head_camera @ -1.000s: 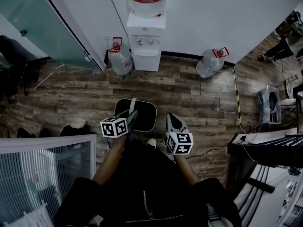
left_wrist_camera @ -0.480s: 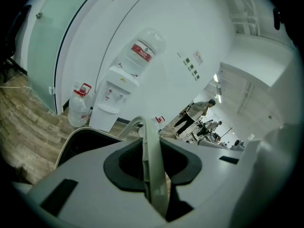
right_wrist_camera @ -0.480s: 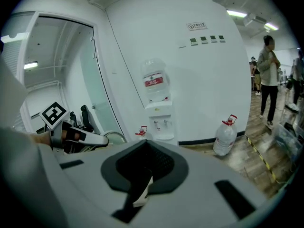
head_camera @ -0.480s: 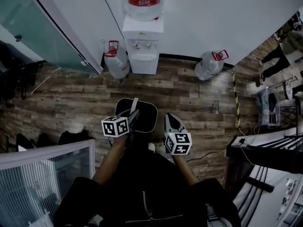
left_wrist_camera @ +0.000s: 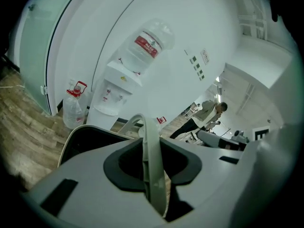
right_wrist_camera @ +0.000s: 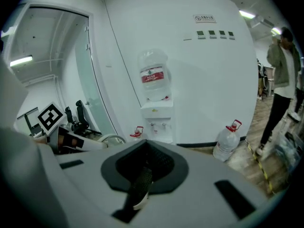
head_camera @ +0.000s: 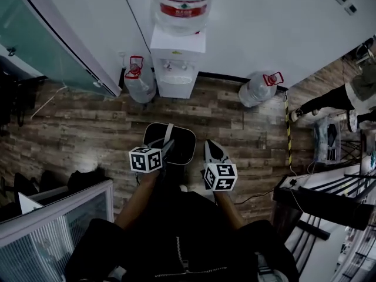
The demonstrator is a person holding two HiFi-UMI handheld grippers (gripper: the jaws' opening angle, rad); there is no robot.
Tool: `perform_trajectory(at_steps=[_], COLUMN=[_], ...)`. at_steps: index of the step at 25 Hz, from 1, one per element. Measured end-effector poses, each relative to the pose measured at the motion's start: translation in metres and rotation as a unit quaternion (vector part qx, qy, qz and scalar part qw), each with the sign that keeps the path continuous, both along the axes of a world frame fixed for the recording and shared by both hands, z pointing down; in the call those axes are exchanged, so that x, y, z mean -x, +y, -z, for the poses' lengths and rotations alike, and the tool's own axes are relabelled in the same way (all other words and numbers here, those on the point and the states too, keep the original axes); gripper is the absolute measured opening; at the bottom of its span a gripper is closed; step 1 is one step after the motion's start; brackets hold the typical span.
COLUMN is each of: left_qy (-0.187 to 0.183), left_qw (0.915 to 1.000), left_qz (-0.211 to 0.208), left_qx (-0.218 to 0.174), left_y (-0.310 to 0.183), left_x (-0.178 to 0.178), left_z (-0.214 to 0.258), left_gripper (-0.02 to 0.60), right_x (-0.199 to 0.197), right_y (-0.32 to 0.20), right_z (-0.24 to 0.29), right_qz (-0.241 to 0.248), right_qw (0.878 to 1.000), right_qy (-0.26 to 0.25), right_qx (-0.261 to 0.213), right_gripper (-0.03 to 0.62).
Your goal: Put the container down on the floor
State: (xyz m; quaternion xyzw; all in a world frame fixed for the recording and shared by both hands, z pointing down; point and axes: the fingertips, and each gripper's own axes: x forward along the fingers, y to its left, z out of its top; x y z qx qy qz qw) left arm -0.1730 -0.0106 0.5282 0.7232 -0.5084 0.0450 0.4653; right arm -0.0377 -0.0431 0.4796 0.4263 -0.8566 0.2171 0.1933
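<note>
A black container with a pale rim hangs over the wooden floor by its light handle. My left gripper is shut on that handle. In the left gripper view the handle runs as a pale strap between the jaws, with the container's rim just below. My right gripper hovers beside the container's right edge, shut and with nothing in it. In the right gripper view, the right gripper has its dark pads pressed together.
A white water dispenser with a bottle on top stands against the wall ahead. One water bottle sits on the floor to its left and another to its right. A glass partition stands at left. At right are a dark desk and a person's legs.
The view has drifted toward the dispenser. Both grippers and the container keep their places before me. The person at the right has walked further into view.
</note>
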Motion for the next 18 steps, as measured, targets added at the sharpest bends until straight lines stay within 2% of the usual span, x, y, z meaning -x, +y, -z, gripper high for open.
perform_trajectory(at_steps=[11, 18], left_qy=[-0.009, 0.013], left_qw=[0.9977, 0.9967], left_qz=[-0.064, -0.073], left_qx=[0.022, 0.031], left_y=[-0.063, -0.089], left_x=[0.023, 0.02], left_z=[-0.023, -0.031], left_gripper=[0.087, 0.087], right_x=[0.054, 0.055], right_y=[-0.086, -0.106], right_z=[0.003, 0.003], right_qz=[-0.003, -0.022], right_qw=[1.0, 0.999], right_qy=[0.022, 0.032], right_qx=[0.003, 0.007], right_gripper=[0.011, 0.011])
